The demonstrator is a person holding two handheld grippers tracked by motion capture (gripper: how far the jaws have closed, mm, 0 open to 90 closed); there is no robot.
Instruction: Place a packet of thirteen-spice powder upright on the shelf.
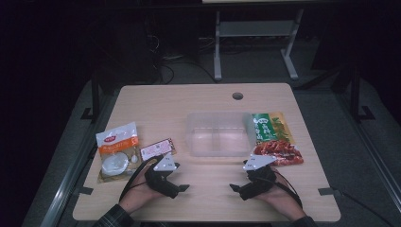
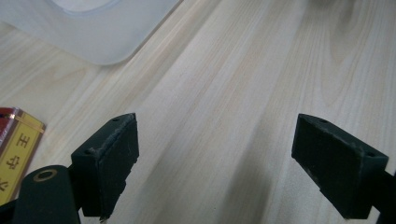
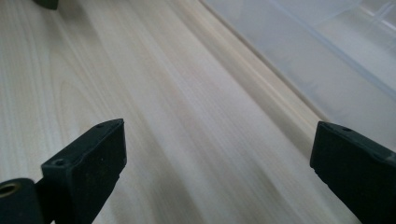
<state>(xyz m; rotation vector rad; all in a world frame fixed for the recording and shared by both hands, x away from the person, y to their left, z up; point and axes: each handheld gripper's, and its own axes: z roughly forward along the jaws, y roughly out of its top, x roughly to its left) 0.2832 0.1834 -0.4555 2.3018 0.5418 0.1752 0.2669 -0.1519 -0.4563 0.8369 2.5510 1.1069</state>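
Nothing is packed yet: the clear plastic box (image 1: 218,134) at twelve o'clock is empty, three snack packets (image 1: 117,150) lie around it, and the left claw (image 2: 217,163) and right claw (image 3: 219,172) are both spread wide over the bare bench (image 1: 208,189).

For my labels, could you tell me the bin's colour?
Clear bin: translucent, colourless; high view.

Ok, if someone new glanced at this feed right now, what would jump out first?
Probably the clear plastic container at the table's centre, flanked by bright snack packets: a green-and-red one touching its right side, an orange-and-white bag and a small red packet to its left. Nearer the person, the left gripper and right gripper rest open, empty.
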